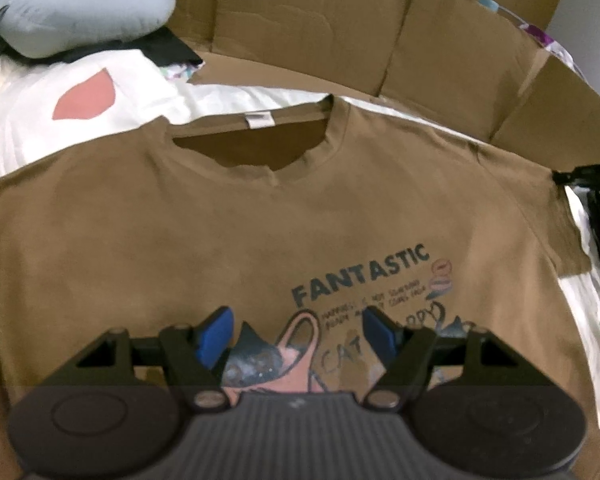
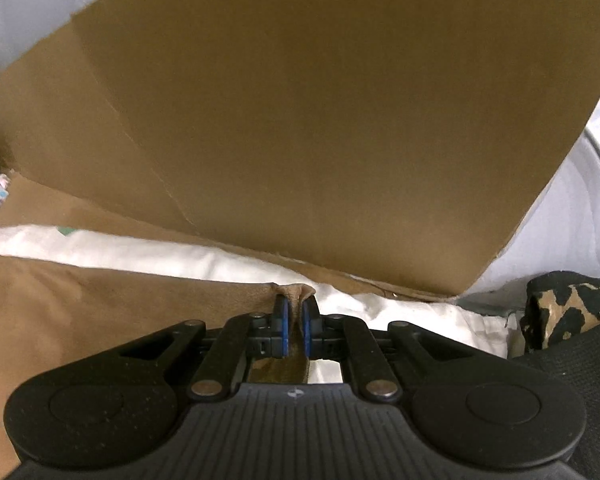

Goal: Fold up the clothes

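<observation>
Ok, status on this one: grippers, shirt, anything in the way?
Left gripper open, above the print. Right gripper shut on brown T-shirt edge. Shirt spread flat, face up, unfolded. Cardboard close behind.

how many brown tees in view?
1: the brown T-shirt lies flat under the open left gripper; the right gripper pinches its edge. Others may be hidden.

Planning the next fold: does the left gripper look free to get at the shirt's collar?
Probably yes. The left gripper hangs open over the shirt print, holding nothing, and only flat fabric lies between it and the collar.
</observation>
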`<action>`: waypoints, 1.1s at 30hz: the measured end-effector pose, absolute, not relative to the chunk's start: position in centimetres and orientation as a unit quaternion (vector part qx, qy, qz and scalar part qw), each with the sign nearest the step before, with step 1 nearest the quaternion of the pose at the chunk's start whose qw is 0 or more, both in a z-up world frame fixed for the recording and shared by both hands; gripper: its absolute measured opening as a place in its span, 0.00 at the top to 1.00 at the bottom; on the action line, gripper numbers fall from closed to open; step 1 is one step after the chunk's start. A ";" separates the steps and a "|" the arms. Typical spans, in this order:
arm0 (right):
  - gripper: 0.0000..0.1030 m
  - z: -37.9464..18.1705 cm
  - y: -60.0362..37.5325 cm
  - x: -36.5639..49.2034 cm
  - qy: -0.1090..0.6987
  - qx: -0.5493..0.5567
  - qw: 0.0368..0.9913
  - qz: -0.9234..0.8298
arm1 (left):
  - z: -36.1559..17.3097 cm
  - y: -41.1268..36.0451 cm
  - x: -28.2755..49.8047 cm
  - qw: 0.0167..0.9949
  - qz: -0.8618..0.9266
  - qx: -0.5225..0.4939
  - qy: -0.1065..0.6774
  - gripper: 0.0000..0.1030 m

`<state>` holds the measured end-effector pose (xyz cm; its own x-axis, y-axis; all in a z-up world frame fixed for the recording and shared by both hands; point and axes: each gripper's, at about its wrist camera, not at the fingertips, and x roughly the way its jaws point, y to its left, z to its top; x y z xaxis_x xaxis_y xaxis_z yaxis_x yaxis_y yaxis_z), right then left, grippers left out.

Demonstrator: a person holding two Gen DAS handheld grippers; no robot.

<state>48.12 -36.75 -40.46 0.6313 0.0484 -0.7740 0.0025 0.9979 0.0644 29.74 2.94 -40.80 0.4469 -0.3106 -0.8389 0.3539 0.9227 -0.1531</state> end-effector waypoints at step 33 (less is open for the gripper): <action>0.79 -40.3 -35.7 37.9 0.512 0.059 0.856 0.040 | -40.3 6.2 27.9 0.855 -0.153 0.018 0.495 0.28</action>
